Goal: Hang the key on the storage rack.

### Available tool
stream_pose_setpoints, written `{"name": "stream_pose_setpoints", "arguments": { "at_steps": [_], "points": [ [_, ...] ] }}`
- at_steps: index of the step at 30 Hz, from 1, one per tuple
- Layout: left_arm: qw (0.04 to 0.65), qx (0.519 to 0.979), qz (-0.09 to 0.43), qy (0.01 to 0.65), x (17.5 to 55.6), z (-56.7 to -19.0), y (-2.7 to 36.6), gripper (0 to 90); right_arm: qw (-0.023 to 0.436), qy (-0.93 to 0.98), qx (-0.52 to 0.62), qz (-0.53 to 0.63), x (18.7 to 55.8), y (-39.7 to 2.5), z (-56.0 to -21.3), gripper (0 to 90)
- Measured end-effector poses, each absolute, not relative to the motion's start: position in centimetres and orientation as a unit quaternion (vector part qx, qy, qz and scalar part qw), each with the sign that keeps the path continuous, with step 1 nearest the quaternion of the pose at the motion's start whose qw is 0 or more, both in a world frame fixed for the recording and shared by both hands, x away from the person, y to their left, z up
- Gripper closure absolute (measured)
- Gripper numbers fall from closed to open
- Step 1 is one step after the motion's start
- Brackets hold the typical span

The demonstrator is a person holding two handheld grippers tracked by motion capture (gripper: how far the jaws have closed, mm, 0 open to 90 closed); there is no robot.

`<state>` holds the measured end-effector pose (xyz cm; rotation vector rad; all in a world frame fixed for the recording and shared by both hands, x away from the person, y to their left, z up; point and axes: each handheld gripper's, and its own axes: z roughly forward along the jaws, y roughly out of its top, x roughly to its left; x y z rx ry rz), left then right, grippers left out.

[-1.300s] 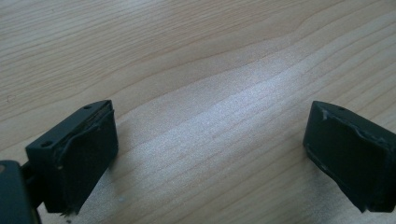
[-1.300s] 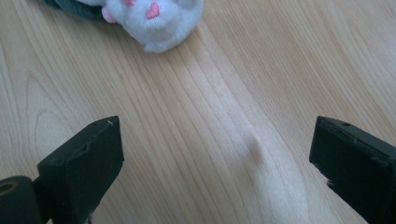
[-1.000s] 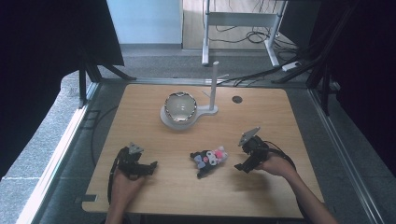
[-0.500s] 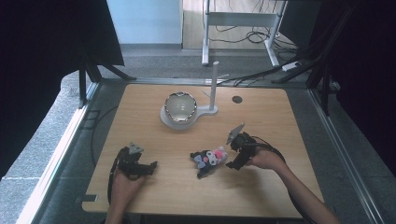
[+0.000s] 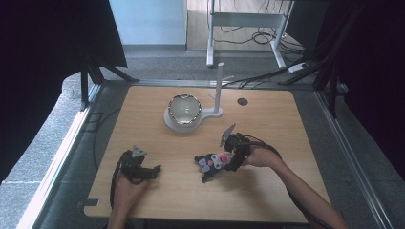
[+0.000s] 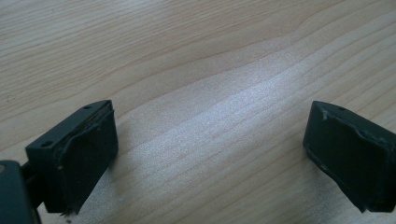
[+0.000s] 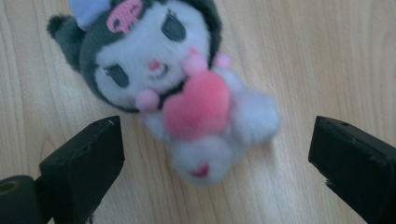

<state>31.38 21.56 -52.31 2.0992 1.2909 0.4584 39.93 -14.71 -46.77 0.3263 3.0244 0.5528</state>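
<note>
A small plush toy (image 5: pixel 213 163) with a black hood, white face and pink heart lies on its back on the wooden table (image 5: pixel 277 119), right of centre. In the right gripper view the plush toy (image 7: pixel 187 93) lies between the wide-apart jaws, untouched by either. My right gripper (image 5: pixel 231 157) is open and sits just over the toy's right side. My left gripper (image 5: pixel 143 170) rests at the front left, open, and in the left gripper view its jaws frame only bare wood (image 6: pixel 210 93).
A shiny round bowl (image 5: pixel 184 109) sits on a white base (image 5: pixel 173 125) at the table's middle back, with a thin white post (image 5: pixel 219 86) beside it. A small dark disc (image 5: pixel 243 101) lies at the back right. Black frames border the table.
My right gripper has moved left and forward from the table's right side until its jaws straddle the plush toy. The left gripper has stayed put.
</note>
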Motion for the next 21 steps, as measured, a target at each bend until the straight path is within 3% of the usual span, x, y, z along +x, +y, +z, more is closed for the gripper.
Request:
{"name": "stream_pose_setpoints", "arguments": {
  "at_steps": [6, 21],
  "points": [
    [0.312, 0.796, 0.174, 0.489, 31.4, -52.3, 21.6, 3.1, 0.015, 0.984, 0.076, 0.16, 39.9, -13.2, -47.2, 6.2],
    [0.312, 0.795, 0.174, 0.489, 31.4, -52.3, 21.6, 3.1, 0.009, 0.995, 0.042, 0.089, 39.6, -10.8, -47.7, 26.6]
  ]
}}
